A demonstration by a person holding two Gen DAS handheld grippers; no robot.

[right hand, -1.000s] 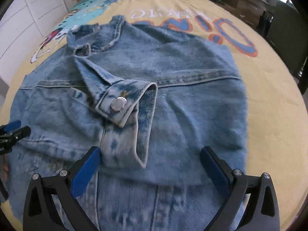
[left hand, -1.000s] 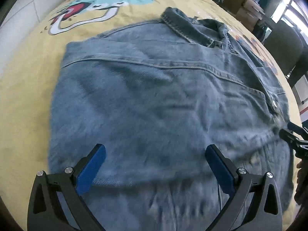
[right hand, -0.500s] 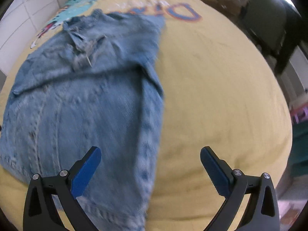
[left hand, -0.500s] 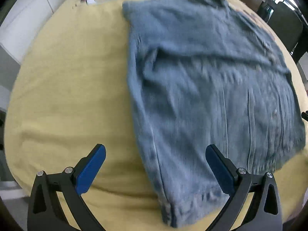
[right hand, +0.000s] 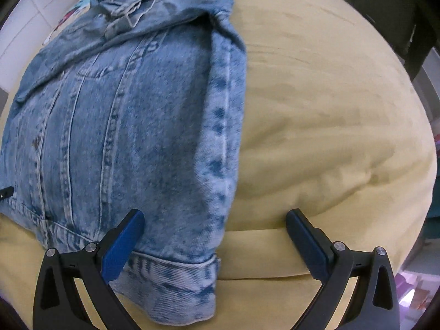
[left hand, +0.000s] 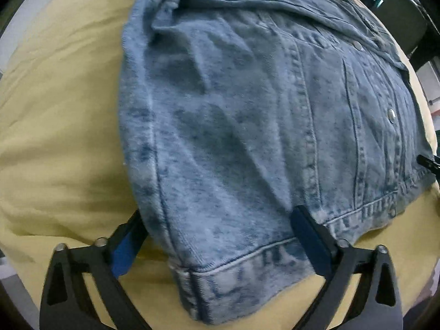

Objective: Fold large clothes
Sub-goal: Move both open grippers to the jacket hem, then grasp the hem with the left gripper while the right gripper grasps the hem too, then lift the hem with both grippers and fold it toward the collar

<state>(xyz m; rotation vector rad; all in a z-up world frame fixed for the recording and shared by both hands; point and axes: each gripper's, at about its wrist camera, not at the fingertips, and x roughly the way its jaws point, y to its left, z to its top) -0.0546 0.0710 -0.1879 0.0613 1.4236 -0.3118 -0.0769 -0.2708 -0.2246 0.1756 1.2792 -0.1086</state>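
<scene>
A light blue denim jacket (left hand: 247, 126) lies spread on a yellow sheet (left hand: 55, 110), its hem toward me and its collar at the far end. My left gripper (left hand: 217, 236) is open, its jaws straddling the jacket's near left hem corner, the left finger (left hand: 129, 244) partly under the cloth edge. My right gripper (right hand: 217, 236) is open at the jacket's (right hand: 123, 126) near right hem corner; its left finger (right hand: 123, 244) lies on the denim and its right finger (right hand: 308, 244) over the bare sheet (right hand: 330, 110).
The sheet's front edge drops off just below both grippers. A dark chair (right hand: 398, 27) and boxes stand beyond the far right side. A white wall (right hand: 27, 27) runs along the left. Printed colours mark the far end of the sheet.
Both grippers have pulled back from over the jacket's middle and dropped low to its hem corners, left to the left corner, right to the right. Both stayed open.
</scene>
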